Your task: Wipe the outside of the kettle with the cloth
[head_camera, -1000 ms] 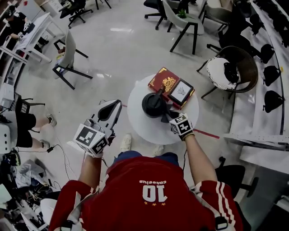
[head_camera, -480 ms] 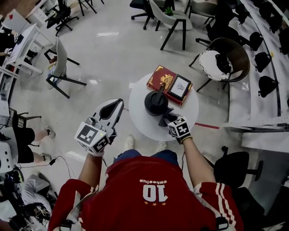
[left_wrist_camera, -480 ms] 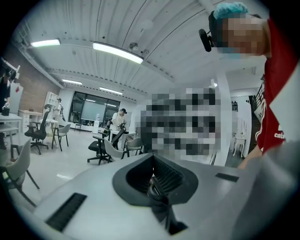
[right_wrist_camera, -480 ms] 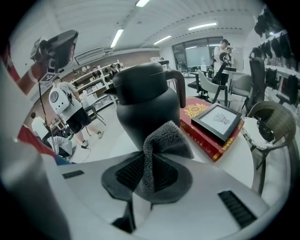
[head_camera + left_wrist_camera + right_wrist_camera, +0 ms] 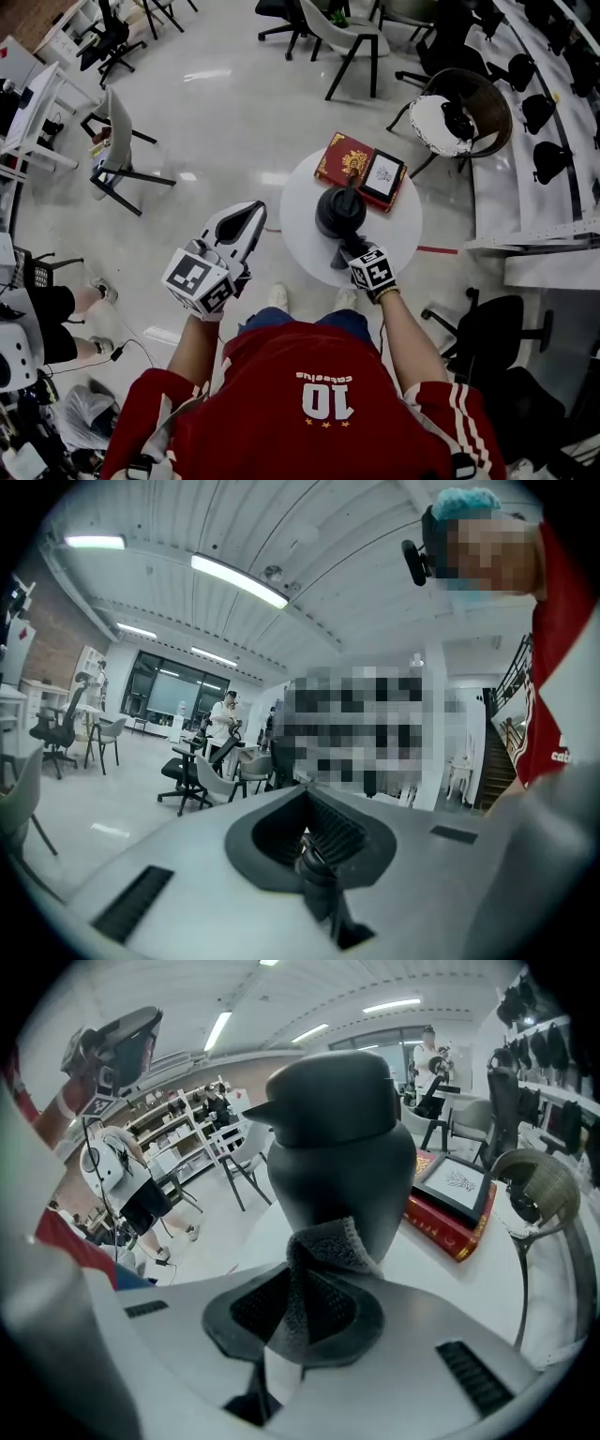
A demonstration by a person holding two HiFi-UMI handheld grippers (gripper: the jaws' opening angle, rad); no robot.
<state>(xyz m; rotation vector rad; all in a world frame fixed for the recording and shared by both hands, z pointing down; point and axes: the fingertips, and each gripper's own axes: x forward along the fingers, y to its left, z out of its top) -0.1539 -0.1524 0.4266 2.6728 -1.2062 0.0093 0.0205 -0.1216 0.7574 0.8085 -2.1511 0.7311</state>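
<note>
The left gripper [image 5: 249, 216] is held up in the air left of the round white bench [image 5: 305, 202], well apart from everything on it. In its own view the left gripper [image 5: 313, 841] has its jaws pressed together with nothing between them, and it points out across the room. Near the middle of the bench stands the black kettle [image 5: 339, 212], upright with its lid on (the spout points to the left in the right gripper view). Just on the near side of it, the right gripper [image 5: 350, 251] pinches a folded dark grey cloth [image 5: 323, 1265], and the cloth's free end lies up against the lower wall of the kettle [image 5: 342, 1147]. Behind the kettle, at the far right of the bench, lies a red book [image 5: 339, 157] with gold ornament. A small black-framed picture [image 5: 382, 175] rests flat on top of it.
</note>
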